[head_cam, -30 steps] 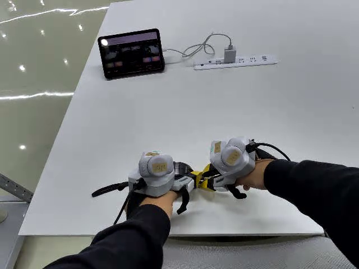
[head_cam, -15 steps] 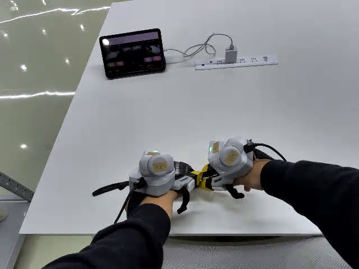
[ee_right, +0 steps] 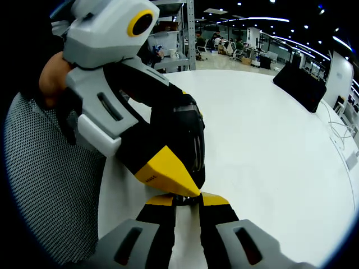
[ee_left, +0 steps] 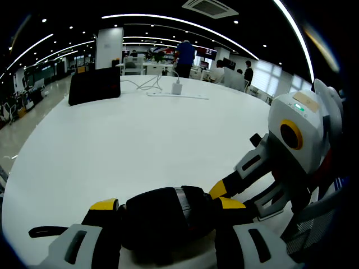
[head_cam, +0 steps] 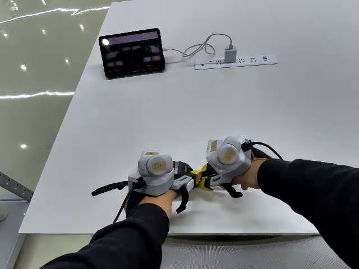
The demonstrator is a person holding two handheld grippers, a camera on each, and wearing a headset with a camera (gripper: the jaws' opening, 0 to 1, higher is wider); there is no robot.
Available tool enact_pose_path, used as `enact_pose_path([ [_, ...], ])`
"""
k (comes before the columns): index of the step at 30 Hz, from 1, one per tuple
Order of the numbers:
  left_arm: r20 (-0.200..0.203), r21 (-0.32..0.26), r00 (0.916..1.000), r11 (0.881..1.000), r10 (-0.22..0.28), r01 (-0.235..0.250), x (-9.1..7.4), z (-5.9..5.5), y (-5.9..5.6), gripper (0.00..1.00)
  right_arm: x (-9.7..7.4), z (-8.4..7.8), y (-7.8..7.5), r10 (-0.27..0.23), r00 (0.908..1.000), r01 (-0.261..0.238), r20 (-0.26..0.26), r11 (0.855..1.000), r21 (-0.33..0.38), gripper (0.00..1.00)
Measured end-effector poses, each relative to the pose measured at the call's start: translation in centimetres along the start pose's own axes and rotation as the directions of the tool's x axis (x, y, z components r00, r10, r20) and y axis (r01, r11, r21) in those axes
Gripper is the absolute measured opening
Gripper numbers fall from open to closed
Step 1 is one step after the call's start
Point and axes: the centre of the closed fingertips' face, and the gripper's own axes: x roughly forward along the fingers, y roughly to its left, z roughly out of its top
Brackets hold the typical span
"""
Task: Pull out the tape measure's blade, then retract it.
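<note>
Little changes: well apart from the tablet, the left hand-held gripper clamps the tape measure; the right hand-held gripper, edged closer, pinches narrow at its mouth. Pull-out seems imminent.

**A:** Anyone else counting? I'm getting one tape measure and two grippers, the left gripper and the right gripper, all sitting bottom centre in the head view.

**B:** Same here. I'm also seeing one tablet standing upper left, and one power strip lying along the top. It's carrying one charger, with one cable trailing toward the tablet. One white table is holding it all.
</note>
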Motion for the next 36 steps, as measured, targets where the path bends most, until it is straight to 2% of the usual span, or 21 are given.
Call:
enact_pose_path([
  [3, -0.001, 0.002, 1.0000, 1.000, 0.000, 0.000, 0.0, 0.0, 0.0, 0.65, 0.0, 0.0, 0.0, -0.006, 0.9999, 0.006, -0.011, 1.000, 0.008, 0.12],
  [4, 0.000, 0.003, 1.0000, 1.000, 0.001, -0.001, 0.0, 0.0, 0.0, 0.65, -0.1, 0.0, 0.1, -0.007, 0.9999, 0.007, -0.013, 1.000, -0.009, 0.12],
  [9, -0.001, 0.009, 1.0000, 1.000, -0.006, 0.006, 0.0, 0.1, -0.1, 0.65, -0.2, 0.0, 0.2, -0.012, 0.9999, 0.012, -0.003, 1.000, -0.012, 0.13],
  [12, -0.023, 0.007, 0.9995, 1.000, -0.024, 0.024, 0.1, 0.2, -0.1, 0.65, -0.6, 0.2, 0.5, -0.006, 0.9995, 0.007, 0.030, 1.000, -0.008, 0.19],
  [15, -0.026, 0.016, 0.9994, 1.000, -0.021, 0.022, 0.0, 0.0, -0.2, 0.66, -1.6, 0.0, -0.1, -0.027, 0.9989, 0.026, 0.038, 0.999, 0.029, 0.19],
  [17, -0.026, 0.015, 0.9994, 1.000, -0.021, 0.021, 0.1, 0.0, -0.2, 0.66, -2.2, -0.2, -0.2, -0.043, 0.9984, 0.041, 0.038, 0.999, 0.033, 0.24],
  [19, -0.038, 0.008, 0.9990, 1.000, -0.026, 0.026, 0.2, 0.1, -0.1, 0.66, -3.1, -0.3, -0.8, -0.079, 0.9956, 0.077, 0.050, 0.996, 0.037, 0.25],
  [20, -0.050, 0.008, 0.9981, 0.999, -0.035, 0.036, 0.2, 0.0, -0.2, 0.67, -3.7, -0.3, -1.0, -0.094, 0.9936, 0.090, 0.062, 0.994, 0.065, 0.26],
  [23, -0.053, 0.003, 0.9978, 0.999, -0.041, 0.041, 0.1, -0.3, -0.2, 0.67, -4.7, -0.8, -0.9, -0.106, 0.9924, 0.101, 0.062, 0.992, 0.073, 0.33],
  [26, -0.053, -0.001, 0.9972, 0.999, -0.053, 0.053, 0.0, 0.0, -0.2, 0.67, -5.8, -1.4, -1.0, -0.128, 0.9898, 0.123, 0.062, 0.990, 0.076, 0.36],
  [29, -0.035, 0.045, 0.9974, 0.997, -0.063, 0.064, 0.0, 0.8, -0.3, 0.78, -7.0, -1.8, -1.2, -0.153, 0.9851, 0.145, 0.078, 0.984, 0.101, 0.39],
  [31, -0.025, 0.070, 0.9954, 0.993, -0.092, 0.094, -0.2, 1.3, -0.5, 0.81, -7.7, -2.0, -1.4, -0.173, 0.9808, 0.162, 0.090, 0.980, 0.114, 0.41],
  [33, -0.038, 0.078, 0.9937, 0.991, -0.105, 0.108, -0.3, 1.4, -0.3, 0.84, -8.5, -2.3, -1.5, -0.188, 0.9773, 0.175, 0.098, 0.977, 0.122, 0.42],
  [35, -0.018, 0.089, 0.9924, 0.988, -0.122, 0.123, -0.5, 2.0, -0.2, 0.94, -9.1, -2.7, -1.5, -0.195, 0.9758, 0.182, 0.098, 0.975, 0.130, 0.44],
  [36, -0.022, 0.108, 0.9913, 0.985, -0.130, 0.131, -0.7, 2.1, -0.3, 0.98, -9.2, -2.9, -1.4, -0.197, 0.9758, 0.184, 0.096, 0.975, 0.128, 0.45],
])
